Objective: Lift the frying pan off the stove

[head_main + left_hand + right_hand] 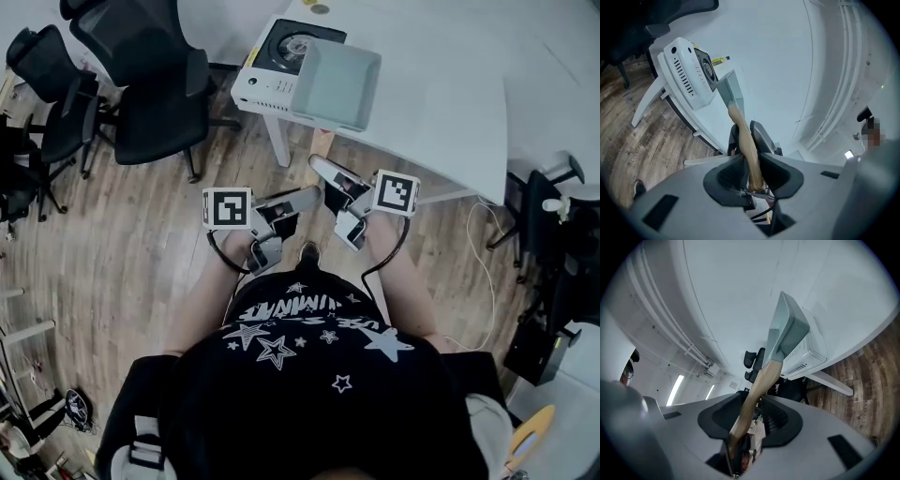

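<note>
A grey-green square frying pan with a wooden handle hangs tilted over the right side of the white stove and looks clear of it. Both grippers hold the handle. My left gripper comes in from the left and my right gripper from the right. In the left gripper view the handle runs between the jaws of the left gripper up to the pan, next to the stove. In the right gripper view the handle leaves the right gripper towards the pan, above the stove.
The stove stands near the front edge of a white table with a white leg. Black office chairs stand on the wooden floor at the left, and more chairs at the right. A white cable lies on the floor.
</note>
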`<state>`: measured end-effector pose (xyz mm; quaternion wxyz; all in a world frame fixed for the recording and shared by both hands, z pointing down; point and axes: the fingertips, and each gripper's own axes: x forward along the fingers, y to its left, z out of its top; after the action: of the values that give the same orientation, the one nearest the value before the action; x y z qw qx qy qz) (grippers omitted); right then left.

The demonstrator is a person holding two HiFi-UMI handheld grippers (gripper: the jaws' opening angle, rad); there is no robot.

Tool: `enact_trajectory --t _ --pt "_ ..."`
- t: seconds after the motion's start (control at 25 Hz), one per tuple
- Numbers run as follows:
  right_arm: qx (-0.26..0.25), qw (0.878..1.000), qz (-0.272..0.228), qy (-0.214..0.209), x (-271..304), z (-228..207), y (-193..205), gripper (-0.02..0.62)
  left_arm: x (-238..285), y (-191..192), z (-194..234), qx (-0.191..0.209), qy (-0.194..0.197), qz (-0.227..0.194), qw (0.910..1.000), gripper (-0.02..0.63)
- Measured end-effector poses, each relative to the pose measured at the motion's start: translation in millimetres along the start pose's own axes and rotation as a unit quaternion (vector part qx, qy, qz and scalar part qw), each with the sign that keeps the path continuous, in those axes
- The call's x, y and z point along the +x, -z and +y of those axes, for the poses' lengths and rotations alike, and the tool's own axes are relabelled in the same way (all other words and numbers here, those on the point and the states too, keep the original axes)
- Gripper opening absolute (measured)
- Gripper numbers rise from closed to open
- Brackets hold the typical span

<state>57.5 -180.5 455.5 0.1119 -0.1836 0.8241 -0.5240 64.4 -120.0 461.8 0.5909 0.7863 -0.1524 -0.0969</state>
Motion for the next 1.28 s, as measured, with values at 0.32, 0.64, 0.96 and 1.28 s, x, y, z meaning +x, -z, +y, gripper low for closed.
enact_trajectory --t 0.32,0.64,0.96,1.28 --pt "-0.014 1.0 -0.026 0.01 -6 30 31 0.133 -26 30 -23 -0.012 0.029 0.025 0.9992 0.11" --pt "-0.016 0.998 -0.055 0.027 -26 53 62 0.133 -45 64 -38 0.001 0.04 0.056 0.9976 0.11" --pt "-0.028 0.996 -0.078 0.03 -35 77 92 0.133 -66 93 -54 0.015 0.051 0.08 0.9954 0.11" --pt "-0.038 0.994 -0.098 0.04 -51 94 123 0.137 -83 125 -68 0.017 0.068 0.099 0.9926 0.112"
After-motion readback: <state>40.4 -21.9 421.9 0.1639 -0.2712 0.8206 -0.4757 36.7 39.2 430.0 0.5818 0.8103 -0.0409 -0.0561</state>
